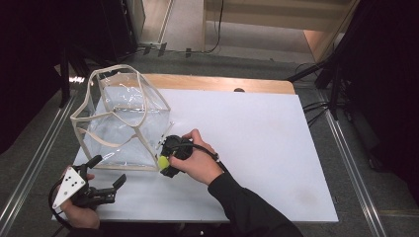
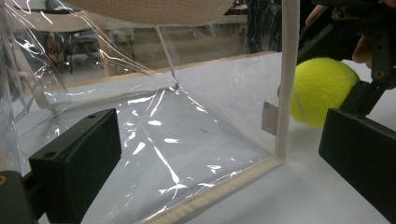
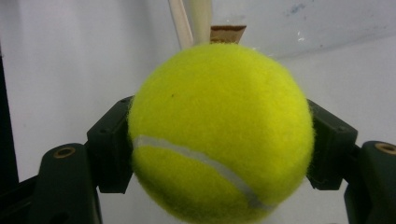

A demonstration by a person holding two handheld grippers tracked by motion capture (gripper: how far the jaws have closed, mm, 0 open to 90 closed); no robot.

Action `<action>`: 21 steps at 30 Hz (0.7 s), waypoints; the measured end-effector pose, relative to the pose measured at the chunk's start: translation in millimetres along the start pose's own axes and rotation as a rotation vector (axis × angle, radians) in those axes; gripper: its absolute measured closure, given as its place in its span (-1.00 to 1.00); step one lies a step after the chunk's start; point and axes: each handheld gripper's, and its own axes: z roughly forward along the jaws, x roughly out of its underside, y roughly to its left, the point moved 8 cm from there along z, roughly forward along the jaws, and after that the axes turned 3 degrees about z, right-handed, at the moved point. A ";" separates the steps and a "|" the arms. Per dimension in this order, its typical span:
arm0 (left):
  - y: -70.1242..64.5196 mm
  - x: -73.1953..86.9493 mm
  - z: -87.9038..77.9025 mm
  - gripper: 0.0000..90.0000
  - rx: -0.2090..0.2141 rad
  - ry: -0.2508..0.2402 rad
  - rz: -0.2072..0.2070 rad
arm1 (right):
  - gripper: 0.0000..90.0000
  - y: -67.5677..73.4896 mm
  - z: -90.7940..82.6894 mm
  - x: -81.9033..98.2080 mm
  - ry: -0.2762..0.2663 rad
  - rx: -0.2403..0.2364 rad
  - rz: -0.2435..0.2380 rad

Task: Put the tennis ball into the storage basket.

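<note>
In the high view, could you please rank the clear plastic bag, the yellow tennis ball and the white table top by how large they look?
1. White table top
2. Clear plastic bag with beige trim
3. Yellow tennis ball, partly hidden in the right gripper

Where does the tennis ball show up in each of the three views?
High view: the tennis ball sits lower centre-left, in the right gripper, by the clear bag's near corner.
Left gripper view: right of centre, behind the bag's beige edge.
Right gripper view: centre, clamped between both jaws.
Shared landmark: the bag's beige trim.
</note>
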 end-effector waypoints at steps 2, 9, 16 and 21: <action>0.0 -0.1 0.0 -1.00 0.000 0.000 -0.001 | -0.48 0.6 -3.2 -2.5 0.006 -0.002 -0.006; 0.3 -0.3 0.0 -1.00 -0.001 -0.002 -0.005 | -0.47 0.7 -16.1 -10.5 0.024 -0.013 -0.021; 0.4 -0.5 0.0 -1.00 0.000 -0.006 -0.008 | -0.47 -3.0 -30.8 -16.3 0.019 -0.012 -0.025; 0.5 -0.5 0.1 -1.00 0.001 -0.008 -0.009 | -0.47 -4.2 -40.8 -20.0 0.020 -0.010 -0.019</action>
